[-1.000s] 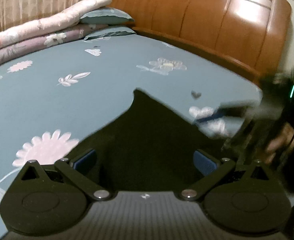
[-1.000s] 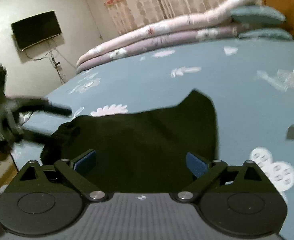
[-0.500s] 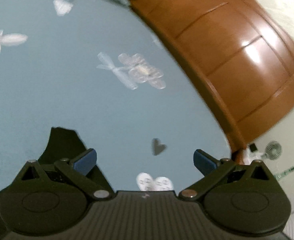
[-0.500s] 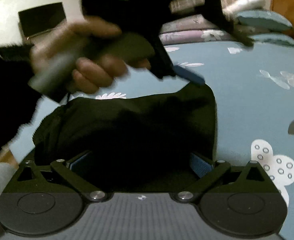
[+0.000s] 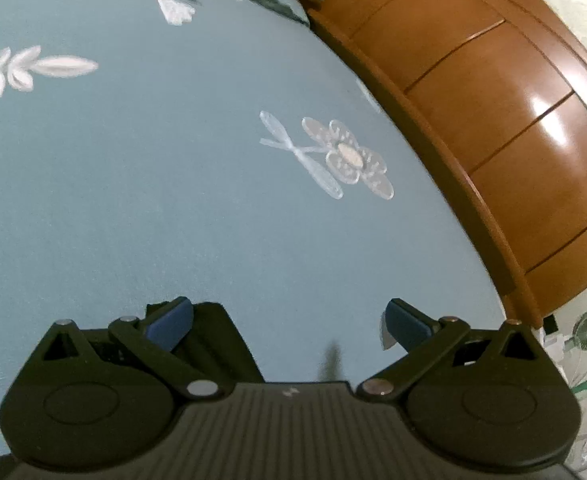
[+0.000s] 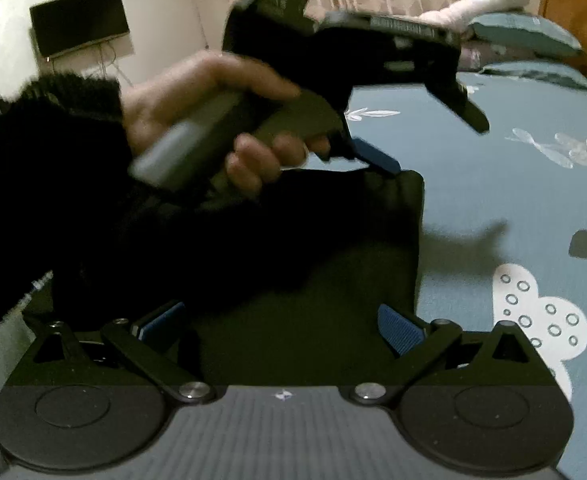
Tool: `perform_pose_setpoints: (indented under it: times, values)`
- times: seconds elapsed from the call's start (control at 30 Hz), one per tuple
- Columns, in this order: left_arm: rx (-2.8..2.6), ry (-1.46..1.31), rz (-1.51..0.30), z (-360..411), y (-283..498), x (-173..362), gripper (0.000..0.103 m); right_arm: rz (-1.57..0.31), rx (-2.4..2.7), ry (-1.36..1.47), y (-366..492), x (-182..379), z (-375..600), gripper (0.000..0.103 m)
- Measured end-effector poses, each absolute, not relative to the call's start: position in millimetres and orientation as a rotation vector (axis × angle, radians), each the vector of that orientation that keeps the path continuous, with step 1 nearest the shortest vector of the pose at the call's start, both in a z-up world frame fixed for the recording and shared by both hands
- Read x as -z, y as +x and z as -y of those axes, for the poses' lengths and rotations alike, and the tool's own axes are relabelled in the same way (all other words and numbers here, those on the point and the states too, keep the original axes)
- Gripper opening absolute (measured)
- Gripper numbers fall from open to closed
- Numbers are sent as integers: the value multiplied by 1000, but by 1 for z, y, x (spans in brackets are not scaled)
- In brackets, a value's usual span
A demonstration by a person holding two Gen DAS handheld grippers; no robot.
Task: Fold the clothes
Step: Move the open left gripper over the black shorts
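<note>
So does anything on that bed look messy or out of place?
Mostly the black garment: it lies bunched and uneven on the blue floral sheet, not yet a tidy fold. The left gripper hangs open over its far corner. No damage or spill is visible, though the picture is blurred there.

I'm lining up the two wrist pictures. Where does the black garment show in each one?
Left wrist view: only a corner of the black garment shows, low left, beside the left gripper.
Right wrist view: the black garment fills the centre, ahead of the right gripper.
Shared landmark: the translucent white flower print on the blue bedsheet.
</note>
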State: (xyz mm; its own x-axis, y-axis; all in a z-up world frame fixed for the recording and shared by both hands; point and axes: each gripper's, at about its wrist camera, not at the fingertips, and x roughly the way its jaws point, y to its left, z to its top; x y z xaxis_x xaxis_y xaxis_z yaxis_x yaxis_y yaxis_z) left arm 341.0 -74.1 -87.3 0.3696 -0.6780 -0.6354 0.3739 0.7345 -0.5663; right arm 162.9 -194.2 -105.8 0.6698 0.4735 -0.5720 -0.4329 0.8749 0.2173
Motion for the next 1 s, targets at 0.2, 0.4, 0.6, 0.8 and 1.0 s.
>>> perform_pose_setpoints:
  times: [0.2,0.4,0.6,0.8,1.0]
  values:
    - [710,-333,-975,68,317,75,102,-674,-475,32,164,110,191,103]
    - [636,-393,-987,62,328,102,102,-682,-458,70,171,110,196,103]
    - [608,-400,-968,55,325,80,102,-681,-491,222,178,101,208,103]
    - [618,-411,-965,40,286,63,102,-691,-572,335,178,96,215,103]
    - [490,-454,-1006,19,281,87,102,-688,-574,286,183,98,208,103]
